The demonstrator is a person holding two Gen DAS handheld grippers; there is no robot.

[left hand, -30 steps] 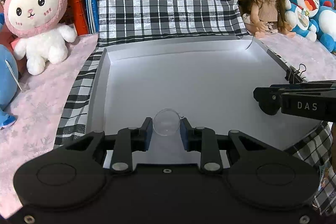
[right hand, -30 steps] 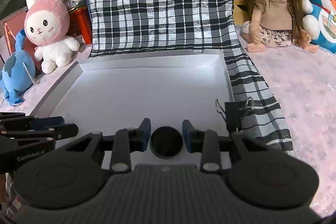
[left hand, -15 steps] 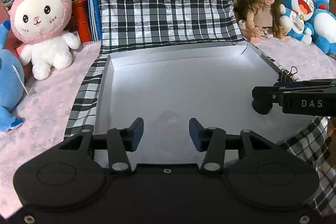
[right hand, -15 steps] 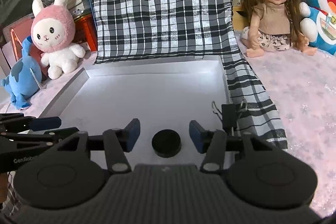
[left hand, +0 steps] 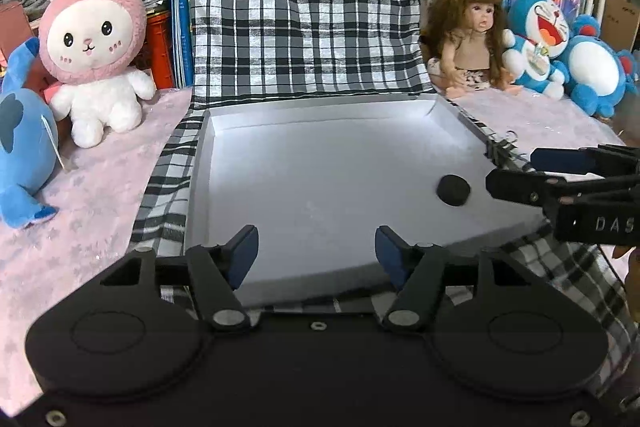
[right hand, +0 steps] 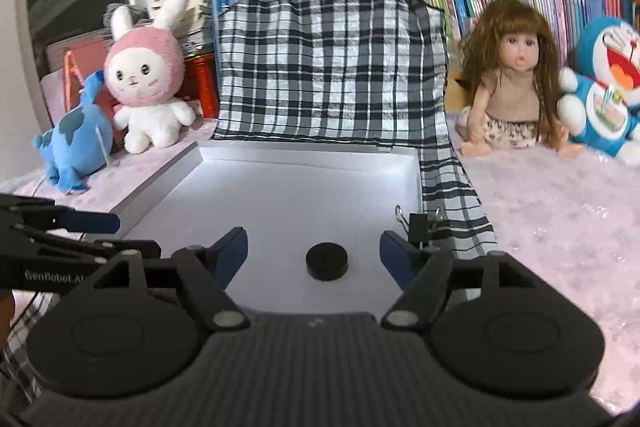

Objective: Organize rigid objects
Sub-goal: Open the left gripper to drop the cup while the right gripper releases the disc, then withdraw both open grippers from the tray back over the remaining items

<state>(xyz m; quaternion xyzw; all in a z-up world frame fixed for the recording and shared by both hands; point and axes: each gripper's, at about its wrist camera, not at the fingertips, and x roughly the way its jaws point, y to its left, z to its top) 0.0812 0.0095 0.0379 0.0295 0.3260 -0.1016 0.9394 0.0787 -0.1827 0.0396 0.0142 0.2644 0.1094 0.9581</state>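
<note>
Both claws, right claw point(right hand: 313, 251) and left claw point(left hand: 316, 251), were opening, empty and backed off; black puck point(right hand: 326, 260) now lay released in the white tray point(right hand: 304, 195), clear ball no longer visible.

surface is covered in a pale pink star-print cloth point(right hand: 560, 211). on it: a black-and-white plaid cloth point(left hand: 168, 183) with a shallow white tray point(left hand: 320, 115) sitting on top. left of the tray, a pink-hooded white bunny plush point(left hand: 96, 39) and a blue plush point(left hand: 24, 147), both on the pink cloth. right of the tray, a long-haired doll point(right hand: 516, 87) sits, with blue cat plushes point(left hand: 560, 51) just beside her.
</note>
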